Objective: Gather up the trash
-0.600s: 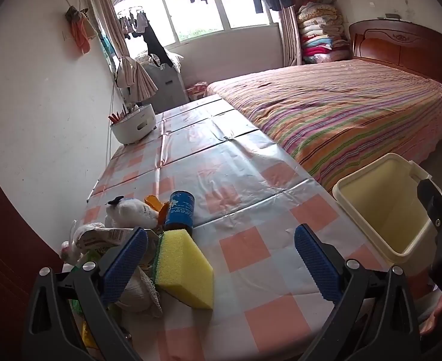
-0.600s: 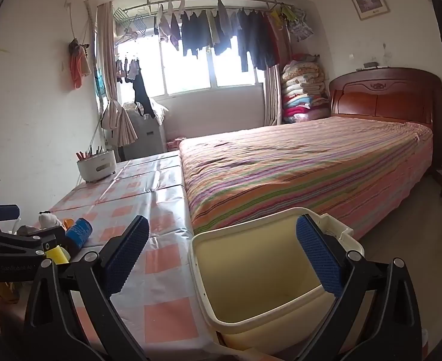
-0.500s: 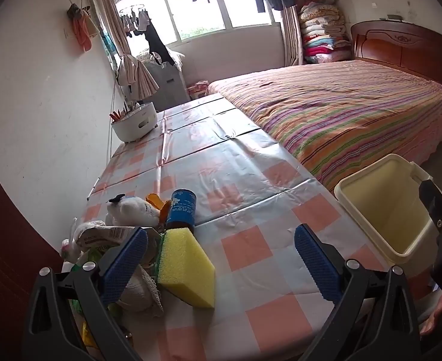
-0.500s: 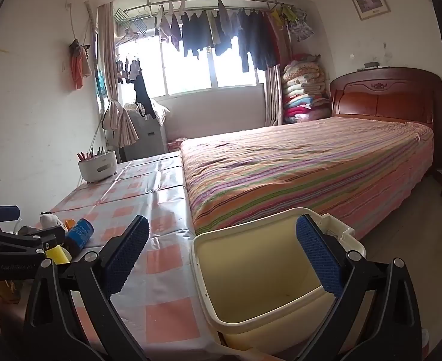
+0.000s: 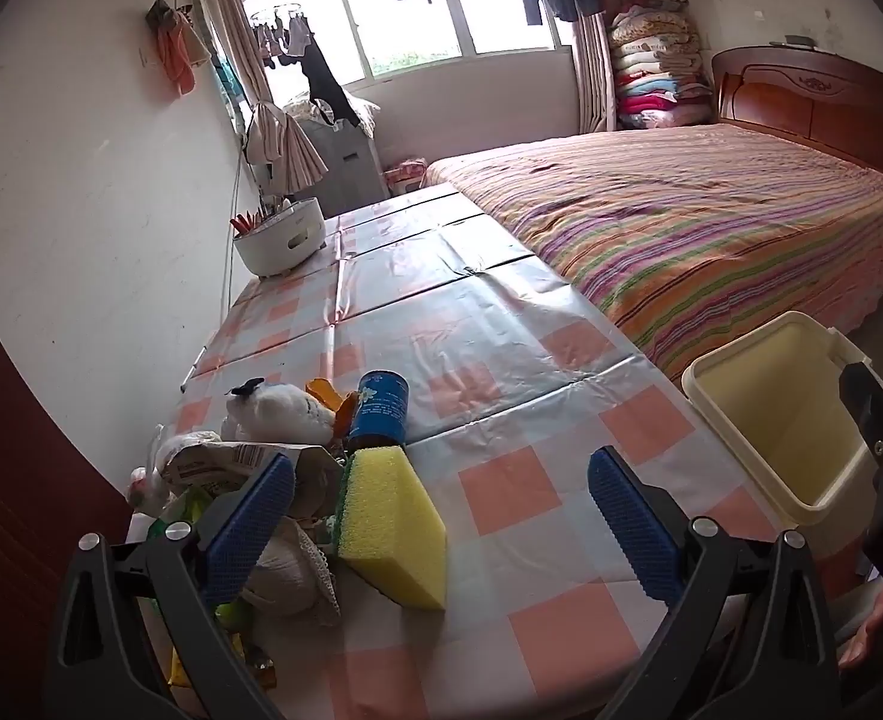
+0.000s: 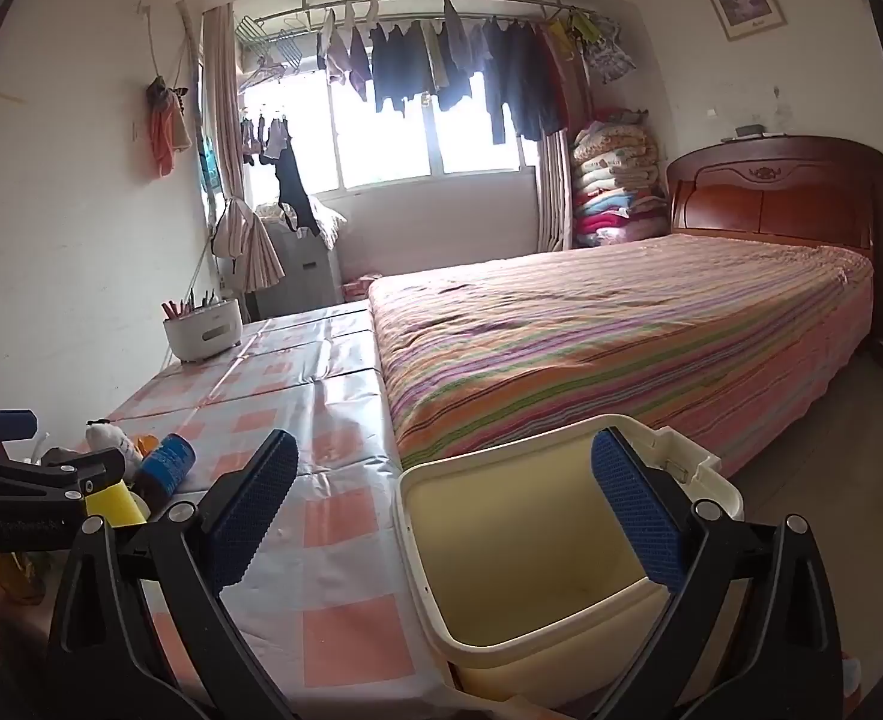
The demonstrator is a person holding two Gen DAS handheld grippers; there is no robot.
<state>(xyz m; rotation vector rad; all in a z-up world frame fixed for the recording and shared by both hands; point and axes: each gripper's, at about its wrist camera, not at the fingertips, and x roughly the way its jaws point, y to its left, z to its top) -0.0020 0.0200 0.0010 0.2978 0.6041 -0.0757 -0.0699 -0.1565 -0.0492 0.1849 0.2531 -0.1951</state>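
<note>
A heap of trash lies at the table's near left: a yellow sponge (image 5: 394, 531), a blue can (image 5: 377, 411), a white plush toy (image 5: 279, 407), a crumpled paper bag (image 5: 243, 461) and a white cloth (image 5: 288, 570). My left gripper (image 5: 438, 531) is open, low over the table, its left finger against the heap. A cream bin (image 5: 792, 420) stands beside the table's right edge. My right gripper (image 6: 444, 519) is open and empty above the bin (image 6: 537, 546). The can (image 6: 168, 461) and sponge (image 6: 114, 501) also show at the left of the right wrist view.
The table (image 5: 471, 324) has a checked plastic cover. A white pen holder (image 5: 279, 237) stands at its far left by the wall. A striped bed (image 6: 621, 324) runs along the table's right side.
The left gripper has moved slightly forward and tilted; the heap sits a little lower in view. The right gripper has barely moved. Both stay open.
</note>
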